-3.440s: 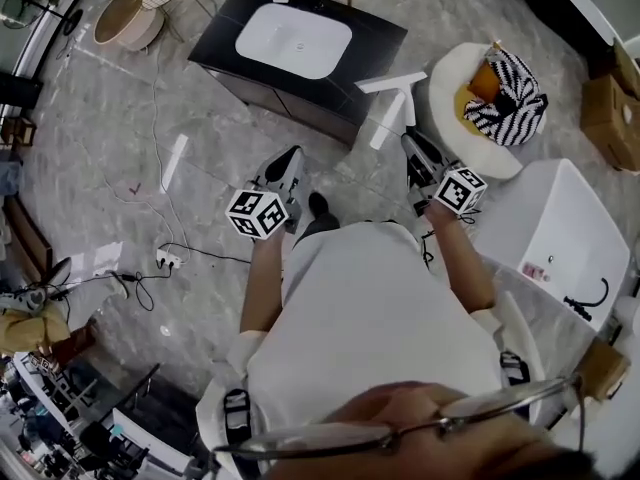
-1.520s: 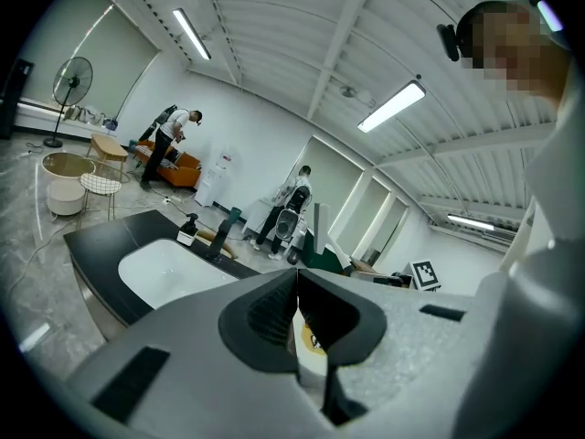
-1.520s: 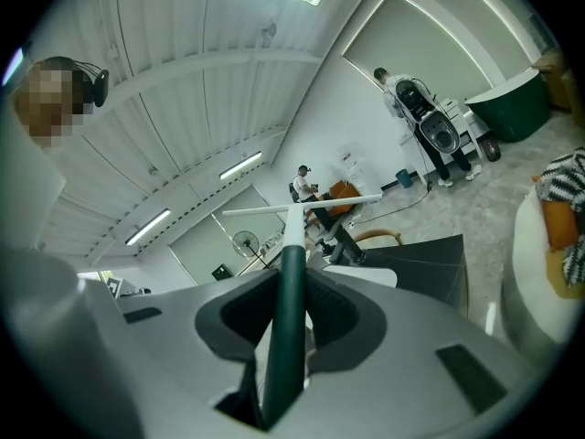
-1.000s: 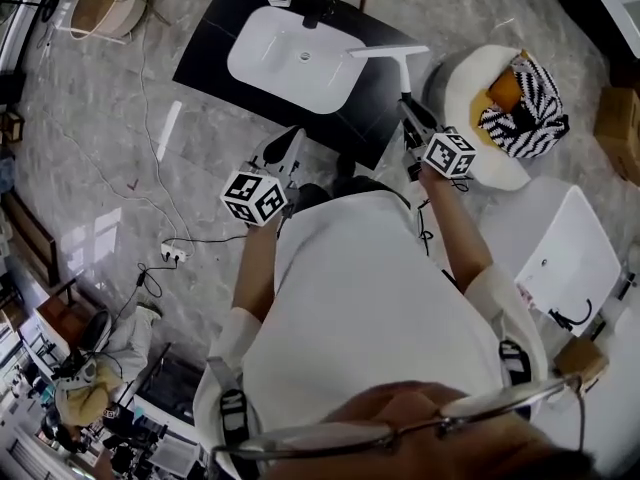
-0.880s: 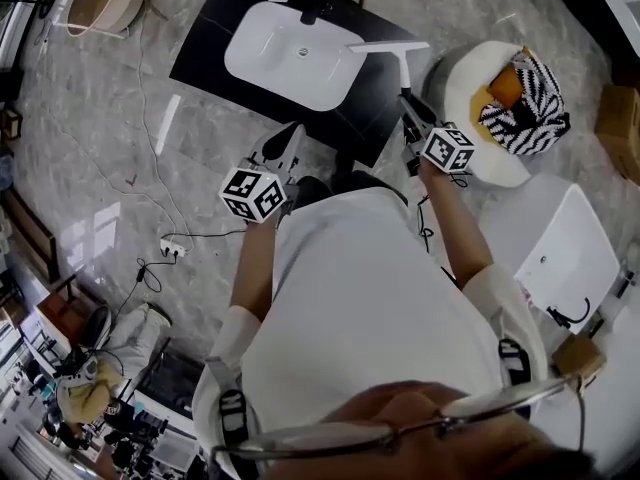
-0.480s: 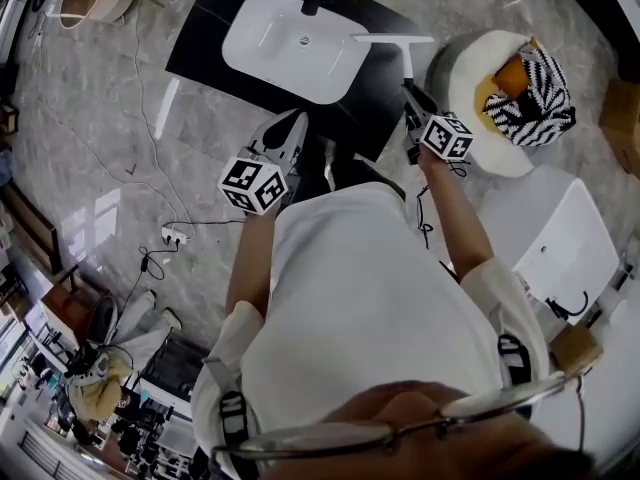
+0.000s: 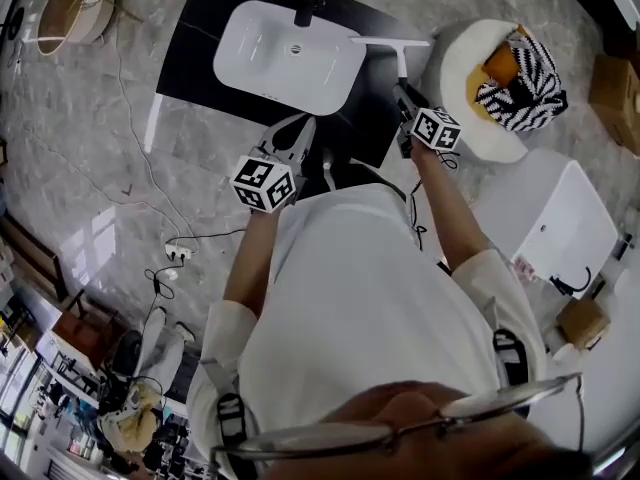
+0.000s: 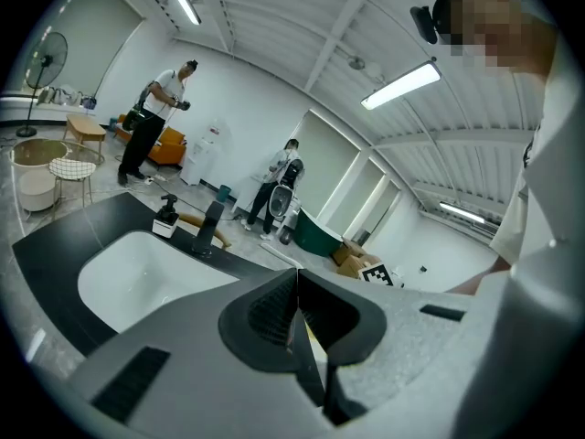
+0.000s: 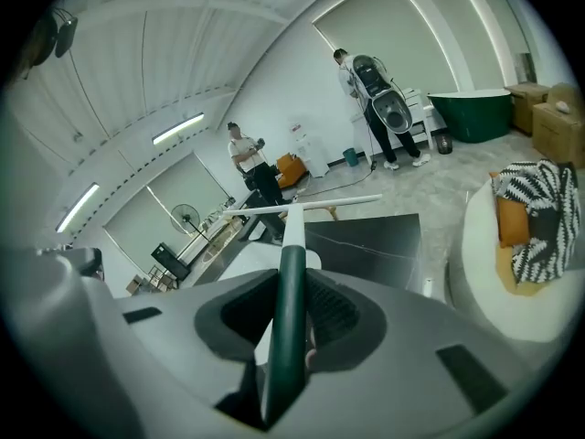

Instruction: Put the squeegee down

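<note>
The grey stone-patterned floor (image 7: 80,158) shone glossy. The white oval basin (image 7: 283,58) looked smooth, glazed — its black tabletop (image 7: 195,38) matt. The white T-shaped squeegee (image 7: 392,44) had a smooth dark-green handle.

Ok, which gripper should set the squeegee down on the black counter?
Right. The right gripper is shut on the dark-green-handled white squeegee, its blade over the black sink counter; the left gripper is shut, empty.

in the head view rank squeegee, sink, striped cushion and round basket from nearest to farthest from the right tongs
1. squeegee, gripped in the right tongs.
2. sink, on their left, and striped cushion, on their right: too close to call.
3. round basket, far upper left corner.
</note>
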A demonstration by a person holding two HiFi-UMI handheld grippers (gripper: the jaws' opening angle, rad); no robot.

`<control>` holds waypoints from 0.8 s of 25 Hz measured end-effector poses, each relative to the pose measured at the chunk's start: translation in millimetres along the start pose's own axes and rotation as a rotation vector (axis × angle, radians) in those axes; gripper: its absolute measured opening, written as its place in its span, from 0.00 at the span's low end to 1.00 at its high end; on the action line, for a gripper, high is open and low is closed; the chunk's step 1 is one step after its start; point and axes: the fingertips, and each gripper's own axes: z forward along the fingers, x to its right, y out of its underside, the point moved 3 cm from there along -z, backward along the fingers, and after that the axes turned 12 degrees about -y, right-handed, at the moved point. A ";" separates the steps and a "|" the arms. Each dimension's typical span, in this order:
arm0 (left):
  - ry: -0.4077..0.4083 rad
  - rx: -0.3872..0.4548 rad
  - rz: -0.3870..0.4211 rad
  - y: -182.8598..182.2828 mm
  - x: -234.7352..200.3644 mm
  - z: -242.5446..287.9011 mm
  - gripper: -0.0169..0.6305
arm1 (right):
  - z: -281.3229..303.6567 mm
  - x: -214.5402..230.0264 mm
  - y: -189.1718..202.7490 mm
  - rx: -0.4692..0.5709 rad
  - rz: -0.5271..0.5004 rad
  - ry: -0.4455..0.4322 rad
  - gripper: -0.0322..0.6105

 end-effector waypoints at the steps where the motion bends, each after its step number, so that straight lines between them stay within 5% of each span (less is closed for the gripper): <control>1: 0.015 -0.010 0.002 0.2 0.0 4.8 0.03 | 4.7 2.9 1.1 -0.004 0.004 0.012 0.21; 9: 0.106 -0.064 0.013 -5.0 -4.5 34.3 0.03 | 44.3 24.4 -0.2 -0.012 0.041 0.090 0.21; 20: 0.134 -0.116 0.005 -3.7 -33.7 55.0 0.03 | 77.8 55.6 15.3 -0.054 0.083 0.238 0.21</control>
